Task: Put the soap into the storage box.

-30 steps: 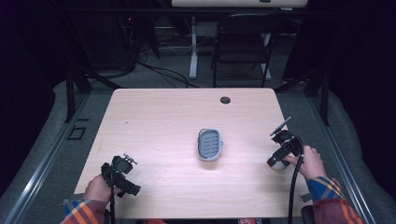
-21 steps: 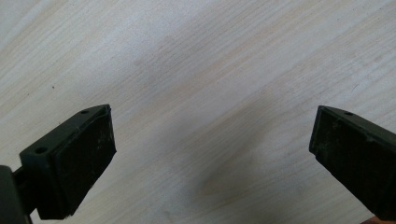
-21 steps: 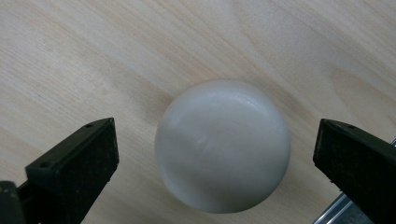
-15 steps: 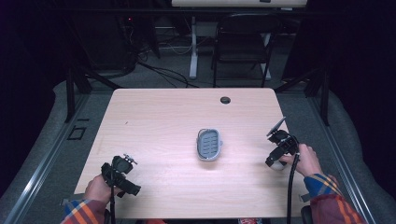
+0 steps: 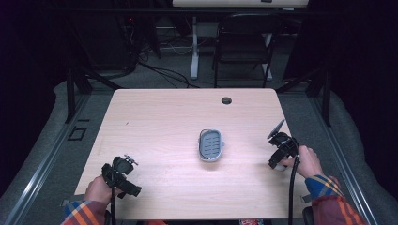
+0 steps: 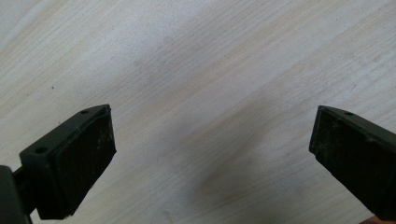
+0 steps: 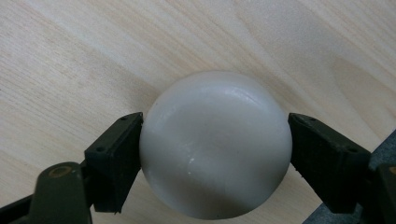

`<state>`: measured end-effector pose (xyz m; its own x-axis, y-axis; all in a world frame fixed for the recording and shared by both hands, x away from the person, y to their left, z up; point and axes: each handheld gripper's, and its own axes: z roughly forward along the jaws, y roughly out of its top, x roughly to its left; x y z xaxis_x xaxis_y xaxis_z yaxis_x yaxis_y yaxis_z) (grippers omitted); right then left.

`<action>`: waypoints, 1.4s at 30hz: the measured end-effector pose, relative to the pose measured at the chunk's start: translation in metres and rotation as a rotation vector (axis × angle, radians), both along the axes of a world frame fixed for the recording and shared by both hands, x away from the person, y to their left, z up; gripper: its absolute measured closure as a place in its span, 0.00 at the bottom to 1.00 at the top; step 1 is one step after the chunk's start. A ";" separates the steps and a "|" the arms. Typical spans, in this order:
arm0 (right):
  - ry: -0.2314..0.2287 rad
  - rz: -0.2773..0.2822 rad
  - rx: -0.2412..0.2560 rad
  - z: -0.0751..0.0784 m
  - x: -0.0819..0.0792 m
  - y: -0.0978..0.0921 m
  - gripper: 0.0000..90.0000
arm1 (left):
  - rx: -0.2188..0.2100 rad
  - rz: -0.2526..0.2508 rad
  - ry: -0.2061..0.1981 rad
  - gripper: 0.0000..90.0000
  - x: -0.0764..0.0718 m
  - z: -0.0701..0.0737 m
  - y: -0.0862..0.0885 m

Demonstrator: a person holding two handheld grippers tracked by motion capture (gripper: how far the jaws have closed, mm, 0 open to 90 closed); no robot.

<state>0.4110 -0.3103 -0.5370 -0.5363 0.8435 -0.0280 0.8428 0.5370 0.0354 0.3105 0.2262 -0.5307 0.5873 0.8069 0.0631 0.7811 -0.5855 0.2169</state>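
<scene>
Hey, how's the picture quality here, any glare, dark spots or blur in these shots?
High view: the wooden table is evenly lit, the room behind is very dark, and the grey dish looks soft. Left gripper view: a faint shadow lies on the wood between the open left tool. Right gripper view: small highlights on the white round object, sharp.

High view: table [image 5: 155, 126] evenly lit from above, surroundings v. dark, near black at edges. Pic soft, low res. Left gripper view: sharp wood grain, faint diffuse shadow btwn the jaws. Right gripper view: white round object [image 7: 215, 144] w/ small specular glints, soft sheen; jaw edges slightly blurred.
</scene>
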 end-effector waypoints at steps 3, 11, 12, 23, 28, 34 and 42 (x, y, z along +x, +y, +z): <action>0.002 0.004 0.001 0.000 0.000 0.001 0.25 | 0.000 0.000 0.001 0.00 0.000 0.000 0.000; 0.002 0.011 -0.009 0.000 -0.001 0.003 0.26 | 0.000 0.000 0.001 0.00 0.000 0.000 0.000; 0.003 0.012 -0.010 0.000 -0.001 0.002 0.26 | 0.000 0.000 0.001 0.00 0.000 0.000 0.000; 0.008 0.016 -0.019 -0.002 -0.002 0.002 0.27 | -0.001 -0.001 0.001 0.00 0.000 0.000 0.000; -0.001 0.022 -0.017 -0.002 -0.003 0.002 0.27 | -0.001 -0.001 0.001 0.00 0.000 0.000 0.000; -0.035 -0.003 0.019 -0.003 -0.006 0.003 0.27 | -0.002 -0.001 -0.001 0.00 0.000 0.000 0.000; -0.015 0.039 -0.014 0.005 -0.006 0.005 0.27 | -0.002 -0.001 -0.001 0.00 0.000 0.000 0.000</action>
<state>0.4053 -0.3057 -0.5319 -0.5679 0.8217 -0.0480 0.8209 0.5697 0.0397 0.3103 0.2263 -0.5305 0.5879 0.8066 0.0620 0.7805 -0.5857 0.2186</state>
